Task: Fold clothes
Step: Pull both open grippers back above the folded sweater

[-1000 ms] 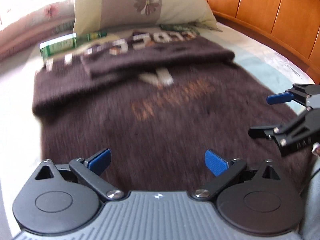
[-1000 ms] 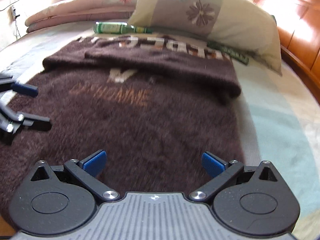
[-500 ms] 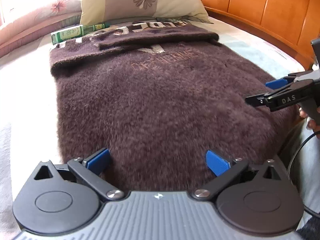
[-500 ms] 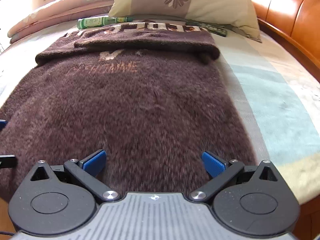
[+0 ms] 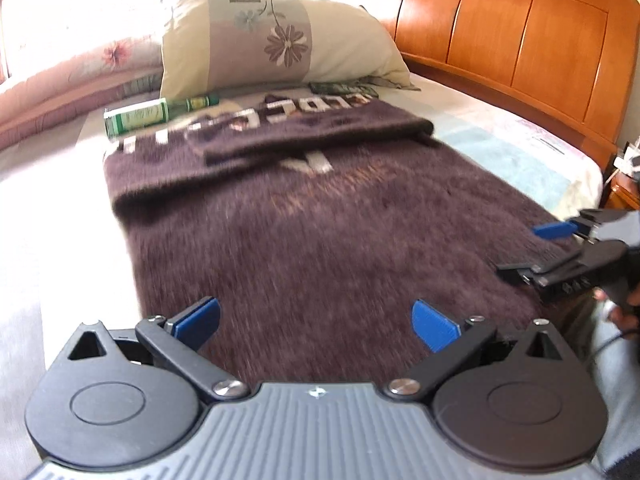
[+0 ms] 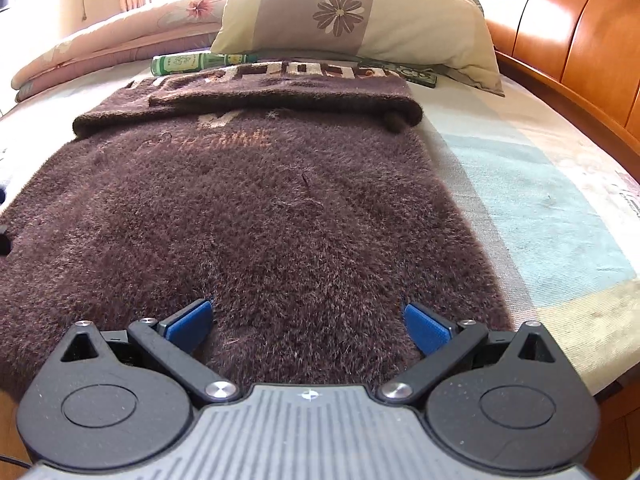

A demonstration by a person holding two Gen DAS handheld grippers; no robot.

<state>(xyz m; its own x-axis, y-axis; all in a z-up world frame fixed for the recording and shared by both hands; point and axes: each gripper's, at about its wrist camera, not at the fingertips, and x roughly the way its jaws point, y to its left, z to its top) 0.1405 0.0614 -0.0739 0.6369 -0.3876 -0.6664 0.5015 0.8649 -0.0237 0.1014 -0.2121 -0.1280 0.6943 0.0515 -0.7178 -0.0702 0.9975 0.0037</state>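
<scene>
A dark brown fuzzy sweater [image 5: 320,232] [image 6: 248,216] lies flat along the bed, its far end folded over with pale lettering showing. My left gripper [image 5: 316,322] hovers open over the sweater's near hem, blue pads wide apart with nothing between them. My right gripper [image 6: 308,322] is open too, low over the near right part of the hem, with fabric filling the gap between its pads. In the left wrist view the right gripper [image 5: 536,248] shows side-on at the sweater's right edge, held by a hand [image 5: 624,308].
A floral pillow [image 5: 276,44] [image 6: 360,16] and a green bottle [image 5: 156,114] [image 6: 192,62] lie beyond the sweater. A dark flat packet [image 6: 416,74] sits under the pillow. The wooden headboard [image 5: 520,32] runs along the right; a folded pink quilt [image 6: 112,44] is at the back left.
Both grippers stay open. The left wrist view has lifted and pulled back a little, blurred by motion. The right gripper has dropped lower onto the near hem.
</scene>
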